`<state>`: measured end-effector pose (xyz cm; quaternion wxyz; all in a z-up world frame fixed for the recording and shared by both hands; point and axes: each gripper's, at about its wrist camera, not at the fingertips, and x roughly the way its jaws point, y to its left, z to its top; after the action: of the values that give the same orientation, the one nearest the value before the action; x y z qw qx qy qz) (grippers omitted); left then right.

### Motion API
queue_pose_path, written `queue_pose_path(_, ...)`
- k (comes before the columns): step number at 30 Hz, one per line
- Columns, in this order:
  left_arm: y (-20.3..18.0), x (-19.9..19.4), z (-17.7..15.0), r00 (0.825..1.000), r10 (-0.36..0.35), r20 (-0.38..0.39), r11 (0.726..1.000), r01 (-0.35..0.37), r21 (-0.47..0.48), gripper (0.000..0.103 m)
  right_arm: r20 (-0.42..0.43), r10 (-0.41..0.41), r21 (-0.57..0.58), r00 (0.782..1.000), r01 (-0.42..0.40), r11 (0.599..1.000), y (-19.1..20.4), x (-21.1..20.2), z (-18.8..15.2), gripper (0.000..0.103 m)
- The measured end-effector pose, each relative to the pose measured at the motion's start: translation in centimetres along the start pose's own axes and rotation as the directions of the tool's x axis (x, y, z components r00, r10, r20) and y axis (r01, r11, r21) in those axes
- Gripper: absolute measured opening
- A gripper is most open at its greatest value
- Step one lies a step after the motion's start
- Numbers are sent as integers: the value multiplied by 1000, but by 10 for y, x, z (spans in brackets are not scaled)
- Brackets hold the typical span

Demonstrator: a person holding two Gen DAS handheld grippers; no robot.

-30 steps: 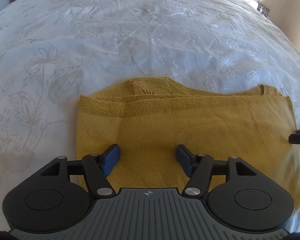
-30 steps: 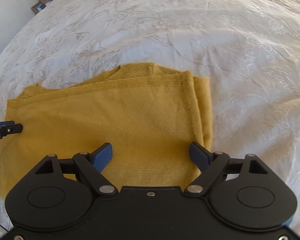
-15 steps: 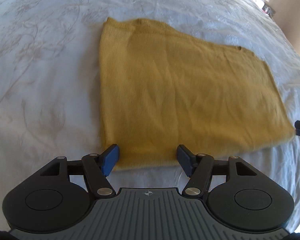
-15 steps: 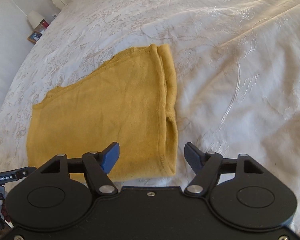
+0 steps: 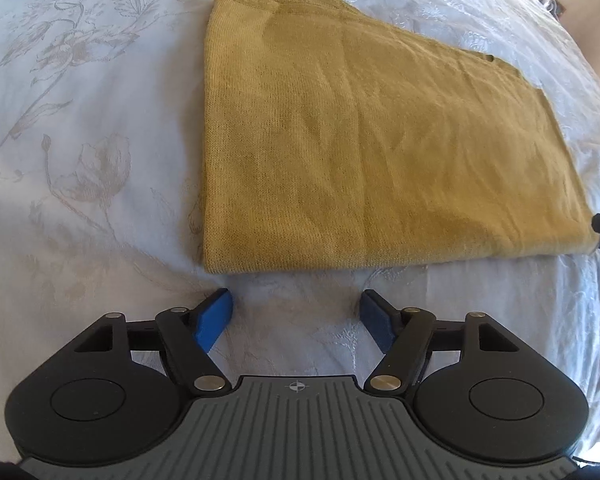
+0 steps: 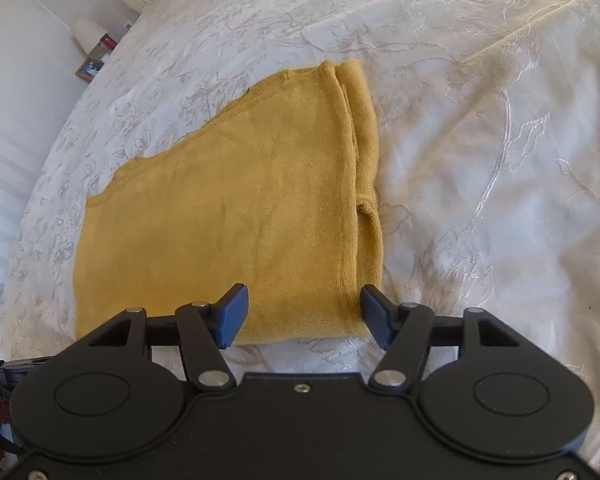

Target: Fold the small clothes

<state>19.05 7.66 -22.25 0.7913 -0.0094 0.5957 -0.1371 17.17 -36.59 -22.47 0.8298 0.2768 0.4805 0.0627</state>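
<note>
Surface: white bedspread (image 5: 100, 128) with a pale embroidered flower pattern, covering the whole scene; lit brightly at the far right.
Far left background, right wrist view: white wall, a small framed picture (image 6: 90, 69) and a pale lamp shade (image 6: 87, 34) beside the bed.
Garment: mustard-yellow knit top (image 5: 372, 136), folded into a flat rectangle on the bedspread; light creases across its top layer.
Garment, right wrist view: the same knit top (image 6: 228, 216) shows stacked folded layers along its right edge.
Left gripper (image 5: 296, 316): blue-padded fingers spread wide, nothing between them; it sits over bare bedspread just near of the top's near edge, not touching it.
Right gripper (image 6: 302, 314): fingers spread wide, holding nothing; the near right corner of the top lies in the gap between the pads, the right pad at the folded edge. Whether the pads touch the cloth cannot be told.
Right edge, left wrist view: a dark fingertip of the right gripper just beside the top's near right corner.
</note>
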Motion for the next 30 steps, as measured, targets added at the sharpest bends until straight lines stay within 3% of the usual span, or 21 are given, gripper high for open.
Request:
queue_pose_path(4, 2, -10, -20, 1000, -9, -1, 1000, 9, -24, 69, -6, 27, -24, 1000, -27, 999, 3, 3, 0, 53)
queue_pose_path(6, 3, -13, -26, 1000, -4, -7, 1000, 4, -25, 69, -18, 29, -40, 999, -29, 999, 5, 5, -1, 39)
queue_pose_path(7, 3, -15, -29, 1000, -2, -9, 1000, 2, -25, 69, -28, 24, -56, 999, -26, 998, 7, 6, -2, 21)
queue_pose_path(8, 3, -16, -30, 1000, 0, -12, 1000, -1, -23, 69, -40, 23, -74, 999, -26, 997, 8, 6, -2, 15)
queue_pose_path(13, -4, -24, -29, 1000, 15, -24, 1000, -15, 10, 69, -91, -17, -178, 996, 1, 984, 12, -4, 2, 13)
queue_pose_path(17, -20, -31, -19, 1000, 1, 18, 998, -2, 67, 69, -125, -129, -223, 984, 99, 970, -7, -3, 3, 9)
queue_pose_path(20, -40, -34, -4, 998, -24, 58, 993, 17, 117, 69, -129, -117, -174, 985, 93, 980, -16, -1, 1, 9)
queue_pose_path(24, -66, -30, 20, 992, -52, 112, 987, 34, 157, 69, -130, -138, -213, 982, 109, 971, -7, 1, -2, 9)
queue_pose_path(30, -96, -6, 39, 993, -49, 106, 977, 26, 210, 69, -127, -129, -157, 984, 108, 982, -15, 4, -2, 9)
